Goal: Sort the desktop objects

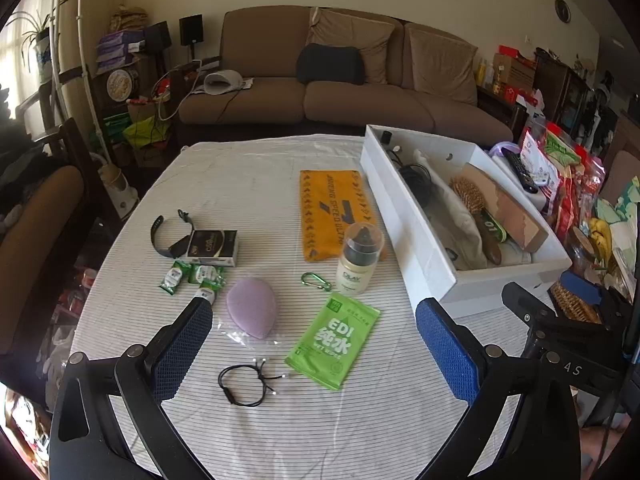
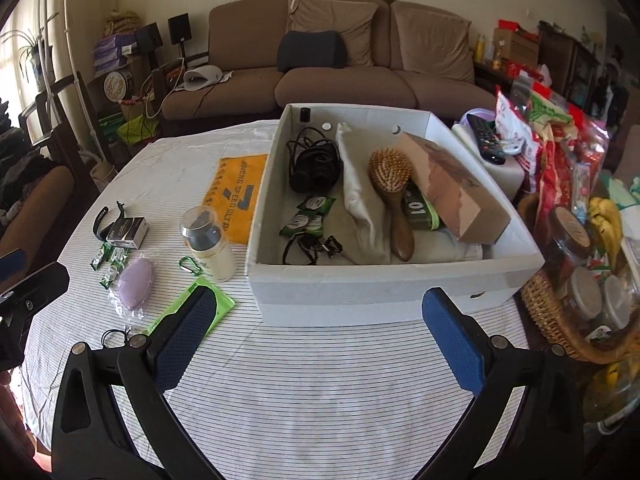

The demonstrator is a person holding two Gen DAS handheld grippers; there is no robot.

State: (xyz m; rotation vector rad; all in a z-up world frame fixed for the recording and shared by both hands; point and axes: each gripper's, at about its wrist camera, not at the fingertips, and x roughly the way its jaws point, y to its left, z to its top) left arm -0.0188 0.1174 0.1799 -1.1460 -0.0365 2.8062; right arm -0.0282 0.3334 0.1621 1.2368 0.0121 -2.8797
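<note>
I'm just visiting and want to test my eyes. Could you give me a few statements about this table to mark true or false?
1. The hairbrush lies inside the white box. True.
2. Both grippers hold something. False: the left gripper and right gripper are open and empty.
3. The bottle stands upright. True.
4. The purple soap is in the box. False: it lies on the tablecloth, outside.
5. The carabiner is red. False: it is green.
</note>
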